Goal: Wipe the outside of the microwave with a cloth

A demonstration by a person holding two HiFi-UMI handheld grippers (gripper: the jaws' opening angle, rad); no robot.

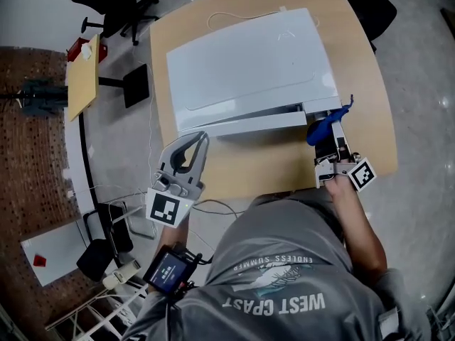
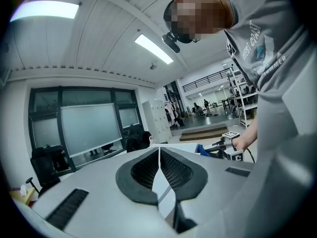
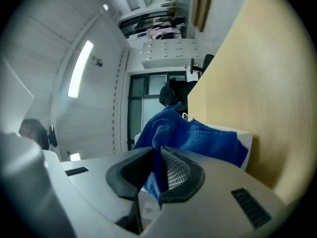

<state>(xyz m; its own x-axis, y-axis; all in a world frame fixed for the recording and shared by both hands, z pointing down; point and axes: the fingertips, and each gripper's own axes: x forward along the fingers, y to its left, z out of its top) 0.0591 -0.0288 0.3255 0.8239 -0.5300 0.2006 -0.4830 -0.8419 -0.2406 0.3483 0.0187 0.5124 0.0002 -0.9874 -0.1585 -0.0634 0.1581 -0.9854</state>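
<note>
Right claw (image 1: 333, 135) is pinched almost closed on a fold of blue cloth (image 3: 198, 138). The fabric is clamped between its jaws, and the rest bunches loosely just ahead of the tips. I judge the cloth to be light, soft and floppy, with a looped towel weave that should not slip from the pads. It will sag wherever it is not backed, so I would keep hold of a thick gathered fold, as now, and let the loose part do the wiping.

Directly ahead of this claw is the near right corner of the white microwave (image 1: 249, 62). The cloth is at that corner, but I cannot tell whether it touches. The microwave looks stiff, smooth and heavy enough to stay put under a wipe, so I see no need to hold it.

Beneath the claw and the microwave is a pale wooden table (image 1: 284, 165).

Well to the left of the right claw, off the microwave's near left corner, is the left claw (image 1: 201, 138). Its jaws are pressed together with nothing between them.
</note>
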